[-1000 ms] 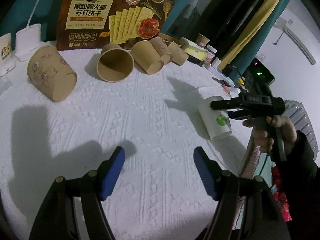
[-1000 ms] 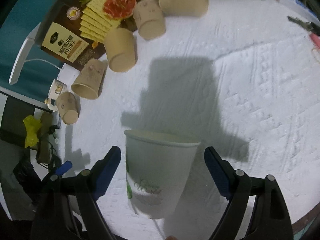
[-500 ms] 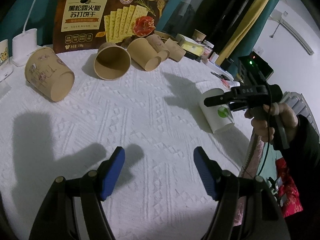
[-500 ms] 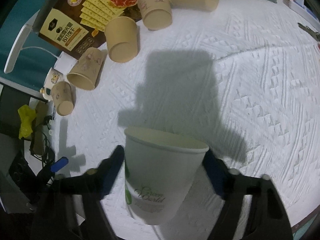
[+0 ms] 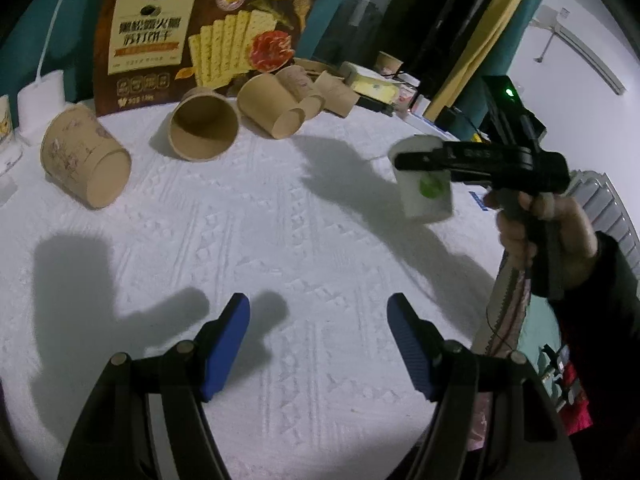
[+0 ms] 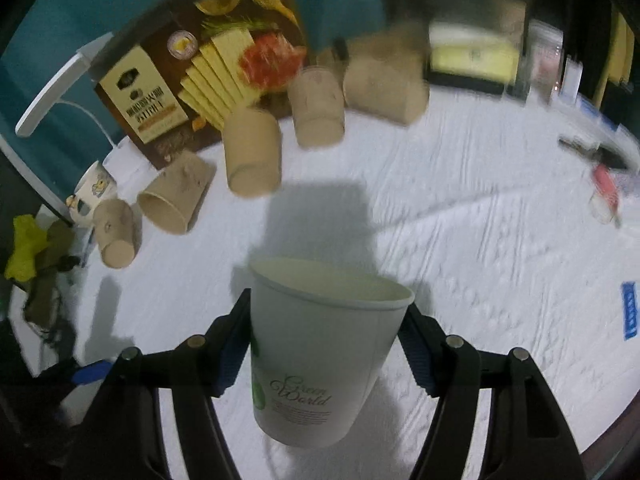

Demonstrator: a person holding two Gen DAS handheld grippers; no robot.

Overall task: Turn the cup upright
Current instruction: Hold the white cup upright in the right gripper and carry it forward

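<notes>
We see the white table (image 5: 280,220) with the cracker box (image 5: 200,32) and brown cups (image 5: 204,128) lying at its far side. Our right gripper (image 6: 324,320) clamps the white cup (image 6: 320,360), mouth up, above the cloth; our left gripper (image 5: 318,340) gapes wide, empty.

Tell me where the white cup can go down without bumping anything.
Bare cloth lies between the left hand-held gripper and the row of brown cups, and under the white cup held by the right hand-held gripper. It is crowded at the back by the cracker box.
</notes>
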